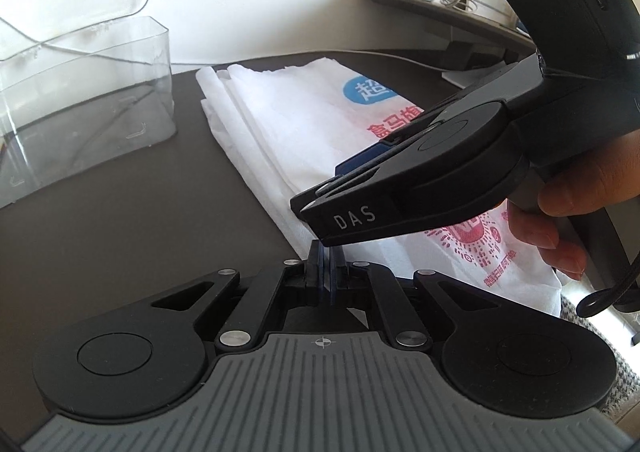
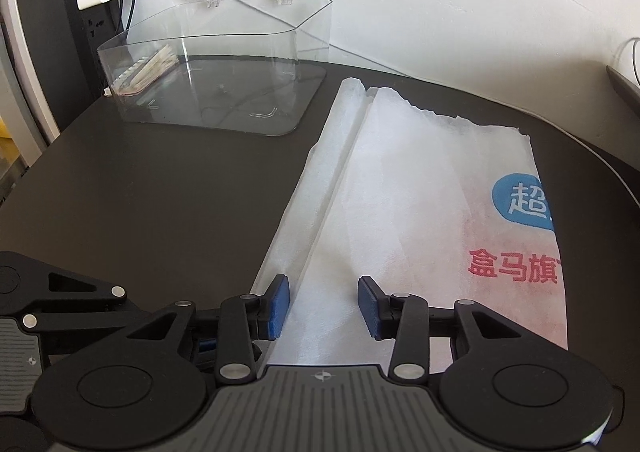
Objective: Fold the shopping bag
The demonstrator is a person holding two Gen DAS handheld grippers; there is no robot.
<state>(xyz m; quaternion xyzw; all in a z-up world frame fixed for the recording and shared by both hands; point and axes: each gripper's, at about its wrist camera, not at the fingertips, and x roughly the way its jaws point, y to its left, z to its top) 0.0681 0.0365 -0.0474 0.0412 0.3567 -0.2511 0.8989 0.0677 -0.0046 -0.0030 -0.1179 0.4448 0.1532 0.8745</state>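
White non-woven fabric — the bag (image 2: 420, 212) lies flat on the dark surface (image 2: 160, 192), already narrowed into a long strip with its folded layers stacked along the left edge and the printed logo facing up on the right. That flat, lengthwise lie suits a further fold end over end, I judge.

The right tool (image 2: 323, 306) hovers at the bag's near end, its blue pads (image 2: 278, 306) spread wide with the layered left edge running between them; it grips nothing. It seems poised to pinch that near edge.

The left tool (image 1: 325, 270) has its pads pressed together at the bag's near left edge, with a sliver of white between them — it seems to pinch the fabric there, though the right tool's body crosses just above and hides the contact. Pinning that corner would keep the strip from sliding while the other side takes hold.

A clear box (image 2: 208, 80) with its lid up stands at the far left, apart from the bag — likely where the folded bag ends up.
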